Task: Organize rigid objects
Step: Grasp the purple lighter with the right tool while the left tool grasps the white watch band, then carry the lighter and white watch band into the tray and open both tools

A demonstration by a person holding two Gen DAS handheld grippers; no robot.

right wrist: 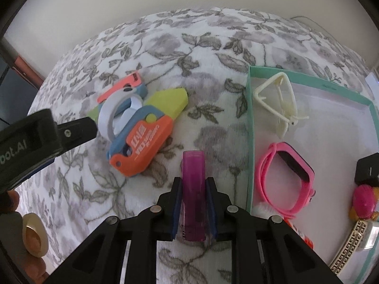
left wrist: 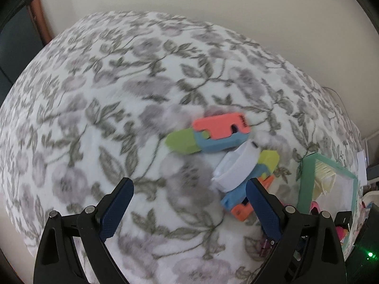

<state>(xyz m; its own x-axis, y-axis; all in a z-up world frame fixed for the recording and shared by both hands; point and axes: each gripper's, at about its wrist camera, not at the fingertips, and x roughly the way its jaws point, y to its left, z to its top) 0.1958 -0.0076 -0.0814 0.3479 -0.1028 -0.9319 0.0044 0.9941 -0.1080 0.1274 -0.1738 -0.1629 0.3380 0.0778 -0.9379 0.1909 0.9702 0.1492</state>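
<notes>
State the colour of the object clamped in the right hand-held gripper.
Translucent purple object, seen best in the right wrist view.

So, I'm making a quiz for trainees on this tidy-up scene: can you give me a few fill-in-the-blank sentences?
1. The right gripper is shut on a translucent ____ lighter.
2. The pink rubber watch lies inside the shallow ____ box.
3. The left gripper has its jaws ____ above the flowered blanket.
4. A white plastic ring rests on the ____ toy knives.

Missing words: purple; green; open; multicoloured
</notes>
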